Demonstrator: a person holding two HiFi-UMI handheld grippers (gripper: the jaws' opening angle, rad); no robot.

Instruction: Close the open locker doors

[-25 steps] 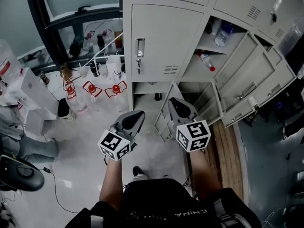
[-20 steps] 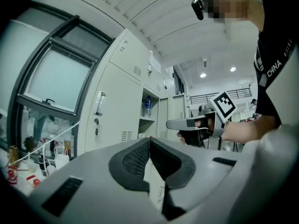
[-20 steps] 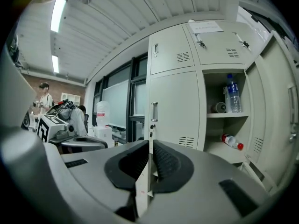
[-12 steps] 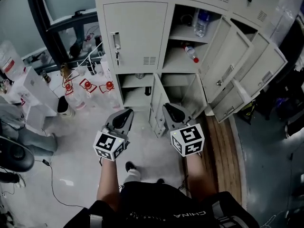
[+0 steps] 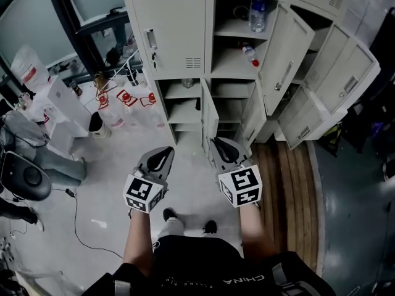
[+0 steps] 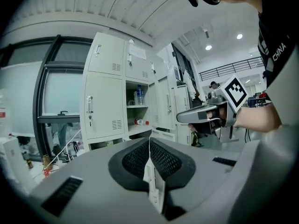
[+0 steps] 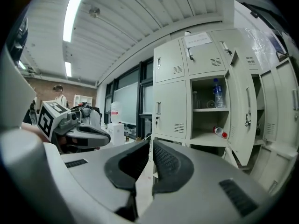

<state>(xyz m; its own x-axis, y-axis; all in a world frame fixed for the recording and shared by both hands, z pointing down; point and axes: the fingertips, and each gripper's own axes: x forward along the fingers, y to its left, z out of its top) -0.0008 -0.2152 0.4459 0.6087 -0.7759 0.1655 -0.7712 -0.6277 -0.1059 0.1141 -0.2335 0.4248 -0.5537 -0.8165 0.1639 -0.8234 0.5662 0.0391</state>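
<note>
Strip light point(image 7: 74, 6) glaring, head view dim — fisheye edges black

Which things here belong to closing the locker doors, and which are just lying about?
Job: open upper locker door; open lower locker door; left hand-held gripper; right hand-held gripper.
Lying about: upright water bottle; red-capped bottle; floor cable.
</note>
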